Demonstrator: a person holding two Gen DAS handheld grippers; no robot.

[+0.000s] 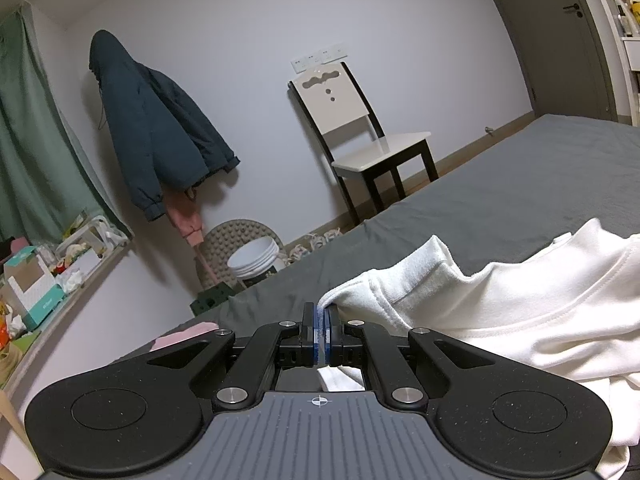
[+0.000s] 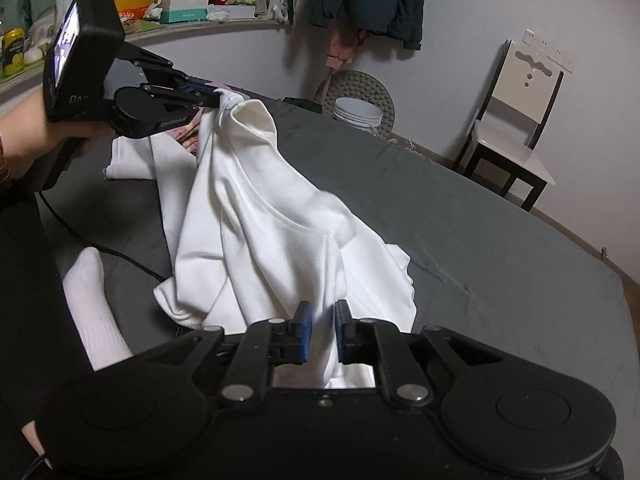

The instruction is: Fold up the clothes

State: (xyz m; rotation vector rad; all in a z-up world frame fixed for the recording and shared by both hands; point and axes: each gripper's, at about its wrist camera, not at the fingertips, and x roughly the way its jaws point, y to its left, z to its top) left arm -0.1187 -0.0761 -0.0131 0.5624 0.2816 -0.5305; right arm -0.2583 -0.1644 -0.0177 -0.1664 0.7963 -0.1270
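On the bed (image 1: 500,200), seen from the left wrist, we find the white garment (image 1: 520,300) bunched at the near right on the grey sheet. We hold the left claw (image 1: 321,320) clamped on a corner of that garment, its blue pads pressed together with cloth between them. A chair (image 1: 360,140) stands by the far wall, and a dark jacket (image 1: 160,128) hangs at the far left.

From the right wrist, we see the white garment (image 2: 260,220) lifted at its far left corner by the left claw (image 2: 214,98). The right claw (image 2: 321,320) sits narrowly parted with white cloth between its pads; whether it grips, we cannot tell. A white sock (image 2: 96,304) lies at the near left.
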